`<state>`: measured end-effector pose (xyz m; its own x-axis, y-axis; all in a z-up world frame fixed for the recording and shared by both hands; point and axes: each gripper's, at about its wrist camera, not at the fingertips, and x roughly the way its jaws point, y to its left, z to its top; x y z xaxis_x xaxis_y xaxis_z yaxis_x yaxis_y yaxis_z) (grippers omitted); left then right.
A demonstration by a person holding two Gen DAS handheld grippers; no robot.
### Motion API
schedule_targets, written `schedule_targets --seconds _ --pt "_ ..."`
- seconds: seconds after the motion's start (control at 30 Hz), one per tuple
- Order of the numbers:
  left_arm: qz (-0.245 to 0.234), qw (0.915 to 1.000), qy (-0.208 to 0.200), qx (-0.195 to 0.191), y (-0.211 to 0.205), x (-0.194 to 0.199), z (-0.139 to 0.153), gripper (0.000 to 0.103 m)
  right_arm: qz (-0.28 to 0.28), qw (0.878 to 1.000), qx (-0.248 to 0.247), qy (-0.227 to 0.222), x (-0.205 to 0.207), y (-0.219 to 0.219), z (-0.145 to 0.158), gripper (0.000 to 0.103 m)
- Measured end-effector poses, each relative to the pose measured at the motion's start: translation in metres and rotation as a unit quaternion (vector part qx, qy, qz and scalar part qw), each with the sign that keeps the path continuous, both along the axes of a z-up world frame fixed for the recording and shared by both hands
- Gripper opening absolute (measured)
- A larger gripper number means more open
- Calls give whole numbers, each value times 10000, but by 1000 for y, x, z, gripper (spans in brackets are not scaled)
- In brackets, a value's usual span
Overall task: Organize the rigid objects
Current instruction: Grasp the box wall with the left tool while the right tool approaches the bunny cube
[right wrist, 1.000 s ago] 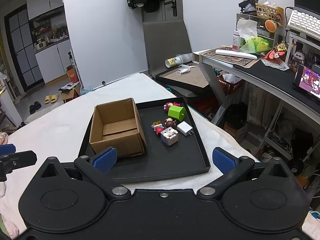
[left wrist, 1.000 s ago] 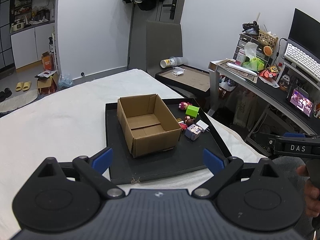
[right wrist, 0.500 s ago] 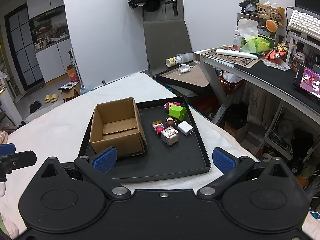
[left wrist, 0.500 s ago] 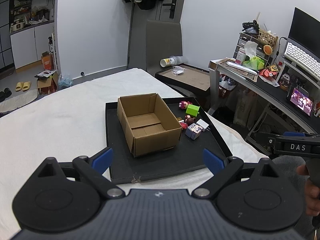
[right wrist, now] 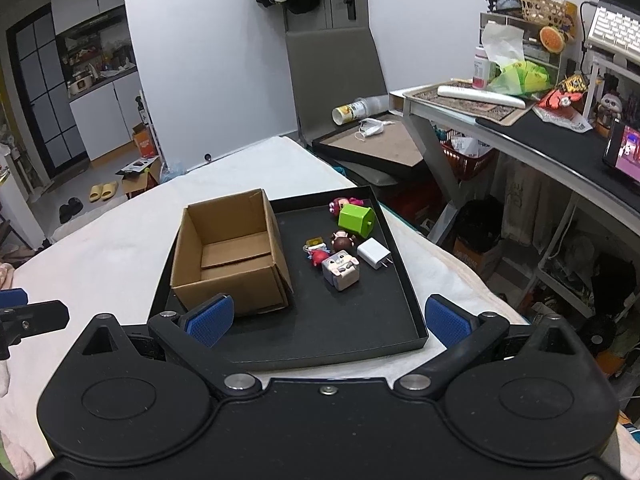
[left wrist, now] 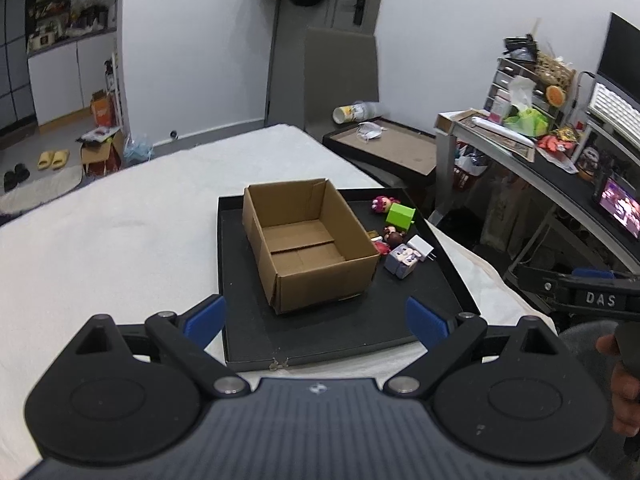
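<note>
An empty cardboard box (left wrist: 308,240) (right wrist: 232,252) stands open on a black tray (left wrist: 344,328) (right wrist: 352,320) laid on a white bed. To the box's right lie small toys: a green block (right wrist: 356,220) (left wrist: 401,216), a white charger plug (right wrist: 374,253) (left wrist: 421,247), a grey cube figure (right wrist: 341,270) (left wrist: 402,261), a pink figure (right wrist: 340,205) and a brown-headed one (right wrist: 342,242). My left gripper (left wrist: 316,318) is open, short of the tray's near edge. My right gripper (right wrist: 328,318) is open too, over the tray's near part. Both hold nothing.
A cluttered desk (right wrist: 540,128) runs along the right. A grey chair (right wrist: 336,80) and a second flat tray (right wrist: 380,144) stand behind the bed. A hand (left wrist: 618,384) shows at the right edge of the left wrist view. White bedding (left wrist: 100,240) stretches to the left.
Both views have shifted very slightly toward the tray. Neither gripper has changed its opening and nothing on the tray has moved.
</note>
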<state>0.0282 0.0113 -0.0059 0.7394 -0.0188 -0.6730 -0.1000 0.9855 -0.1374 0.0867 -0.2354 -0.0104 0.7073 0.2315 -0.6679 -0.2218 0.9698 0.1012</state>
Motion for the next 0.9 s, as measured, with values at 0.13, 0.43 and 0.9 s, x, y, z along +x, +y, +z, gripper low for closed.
schedule_targets --seconds 0.13,0.43,0.9 --pt "-2 10000 79 39 4 14 -7 96 -36 10000 -15 82 14 -5 -7 103" --pt "105 9998 93 -168 19 51 -19 96 36 9999 127 63 47 -15 -10 103" --pt "238 9985 308 -392 36 110 -57 92 -30 9987 209 454 111 -7 -49 96"
